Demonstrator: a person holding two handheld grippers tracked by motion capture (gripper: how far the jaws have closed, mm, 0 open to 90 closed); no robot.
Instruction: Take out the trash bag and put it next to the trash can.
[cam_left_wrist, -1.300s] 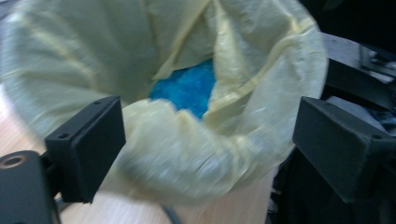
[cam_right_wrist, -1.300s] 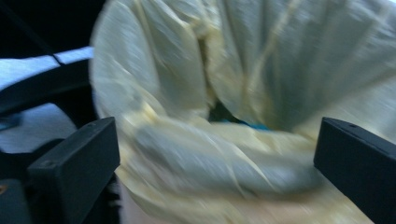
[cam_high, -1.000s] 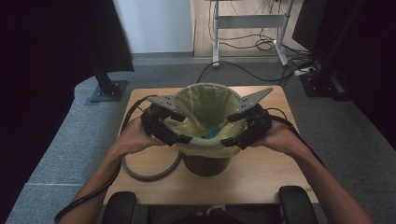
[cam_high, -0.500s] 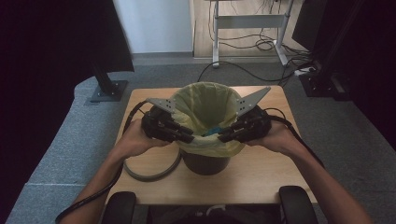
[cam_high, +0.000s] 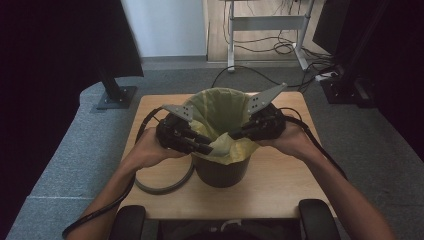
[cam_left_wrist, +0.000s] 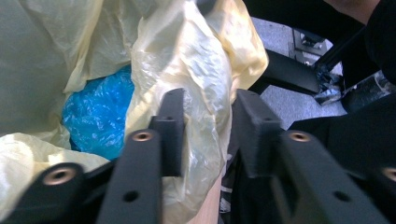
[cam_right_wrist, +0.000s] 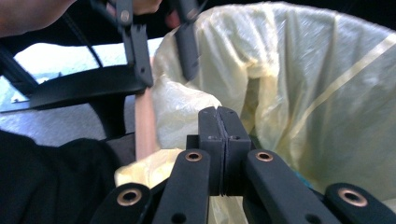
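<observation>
A dark bin (cam_high: 220, 172) lined with a yellow bag (cam_high: 225, 107) stands in the middle of the wooden table (cam_high: 280, 185). Something of blue plastic (cam_left_wrist: 98, 112) lies inside the bag. My left gripper (cam_high: 206, 146) is at the near rim from the left. Its jaws have just closed in and eased back slightly, and a bunched fold of the bag (cam_left_wrist: 201, 70) fills the gap between them. My right gripper (cam_high: 234, 135) meets the same rim from the right. Its jaws have just closed pad to pad (cam_right_wrist: 223, 126), with yellow film (cam_right_wrist: 303, 93) emerging beneath them.
A grey ring (cam_high: 165, 187) lies on the table left of the bin, under my left forearm. Black chair armrests (cam_high: 127, 220) sit at the table's near edge. A monitor foot (cam_high: 115, 95) and a desk frame (cam_high: 270, 20) stand on the floor beyond.
Both grippers stood wide open over the near rim a second ago. Now both have closed on the bag's lifted fold. The hands have hardly shifted.
</observation>
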